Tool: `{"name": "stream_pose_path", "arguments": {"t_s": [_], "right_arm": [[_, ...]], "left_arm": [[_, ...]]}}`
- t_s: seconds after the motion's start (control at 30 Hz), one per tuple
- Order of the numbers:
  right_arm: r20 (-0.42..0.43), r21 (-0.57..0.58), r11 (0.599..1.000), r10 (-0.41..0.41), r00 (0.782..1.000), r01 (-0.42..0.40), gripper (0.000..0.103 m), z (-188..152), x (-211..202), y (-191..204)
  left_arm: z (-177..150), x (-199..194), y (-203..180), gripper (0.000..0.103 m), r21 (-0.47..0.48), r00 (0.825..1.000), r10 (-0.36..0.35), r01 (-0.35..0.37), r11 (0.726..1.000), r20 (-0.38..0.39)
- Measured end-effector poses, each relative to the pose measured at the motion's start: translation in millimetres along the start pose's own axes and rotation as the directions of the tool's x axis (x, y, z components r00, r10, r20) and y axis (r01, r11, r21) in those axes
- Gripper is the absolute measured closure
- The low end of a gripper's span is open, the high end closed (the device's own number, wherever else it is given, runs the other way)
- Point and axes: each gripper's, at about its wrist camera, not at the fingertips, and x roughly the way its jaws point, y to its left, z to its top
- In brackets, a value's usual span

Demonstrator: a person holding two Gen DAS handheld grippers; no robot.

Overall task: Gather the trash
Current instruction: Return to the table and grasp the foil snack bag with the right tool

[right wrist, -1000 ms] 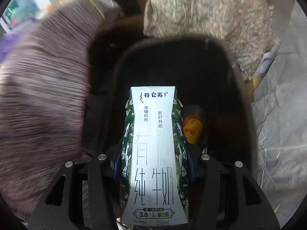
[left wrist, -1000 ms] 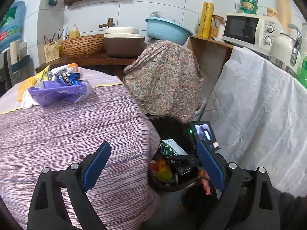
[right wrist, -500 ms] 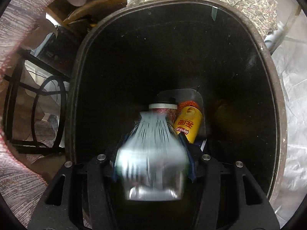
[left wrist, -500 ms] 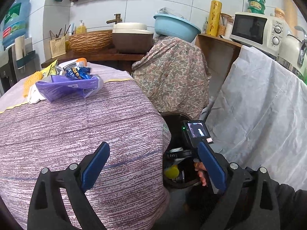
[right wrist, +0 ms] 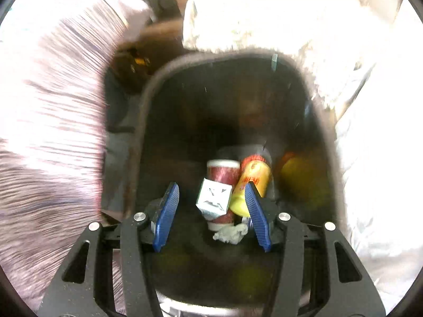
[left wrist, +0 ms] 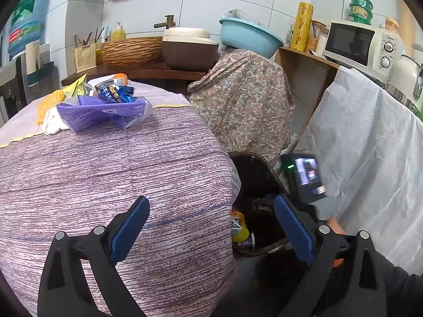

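Note:
The black trash bin (right wrist: 238, 105) stands on the floor beside the table; its rim (left wrist: 253, 158) shows past the tablecloth. A white milk carton (right wrist: 214, 198) lies inside, end towards me, on a red cup (right wrist: 224, 174) and beside a yellow chip tube (right wrist: 253, 182) and a crumpled tissue (right wrist: 231, 233). My right gripper (right wrist: 211, 185) hangs open over the bin with nothing between its blue pads. My left gripper (left wrist: 210, 203) stands wide open above the table's near edge. More trash sits at the table's far side: a purple bag (left wrist: 103, 112), a blue wrapper (left wrist: 113, 93) and yellow netting (left wrist: 50, 103).
The striped purple tablecloth (left wrist: 105, 171) hangs over the table's edge next to the bin. A paisley cloth (left wrist: 243, 100) covers something behind the bin, and a white sheet (left wrist: 370, 158) drapes to its right. A microwave (left wrist: 357, 45) and a blue basin (left wrist: 248, 37) stand behind.
The right gripper held the milk carton over the bin, then let it go; the carton now lies in the bin and the gripper has risen. The left gripper has barely shifted.

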Motion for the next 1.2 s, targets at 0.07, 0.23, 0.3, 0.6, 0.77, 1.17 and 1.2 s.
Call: {"name": "stream_pose_path", "arguments": {"t_s": [0.07, 0.23, 0.3, 0.6, 0.77, 1.17, 1.2], "right_arm": [[0.069, -0.014, 1.0, 0.003, 0.998, -0.002, 0.044, 1, -25, 3], [0.219, -0.099, 0.995, 0.032, 0.975, -0.01, 0.037, 6, -80, 31], [0.258, -0.148, 0.988, 0.075, 0.963, -0.037, 0.034, 10, -97, 48], [0.302, -0.275, 0.946, 0.253, 0.919, -0.17, 0.032, 28, -136, 117], [0.278, -0.359, 0.91, 0.318, 0.906, -0.209, 0.032, 40, -139, 165], [0.23, -0.514, 0.84, 0.328, 0.916, -0.171, 0.028, 99, -118, 265], [0.22, -0.517, 0.839, 0.323, 0.921, -0.17, 0.027, 106, -112, 271]], "left_arm": [[0, -4, 5, 0.009, -0.002, 1.0, 0.008, -0.008, 1.0, 0.002], [2, -20, 24, 0.007, -0.001, 0.999, 0.042, -0.042, 0.999, 0.011], [2, -27, 36, 0.007, -0.016, 0.998, 0.054, -0.054, 0.998, 0.011], [8, -51, 99, 0.006, -0.111, 0.989, 0.151, -0.149, 0.983, 0.01], [3, -60, 130, 0.006, -0.165, 0.979, 0.205, -0.202, 0.965, 0.004], [0, -72, 174, 0.006, -0.23, 0.974, 0.229, -0.223, 0.947, -0.001], [0, -72, 177, 0.006, -0.233, 0.974, 0.228, -0.222, 0.947, -0.001]]}}
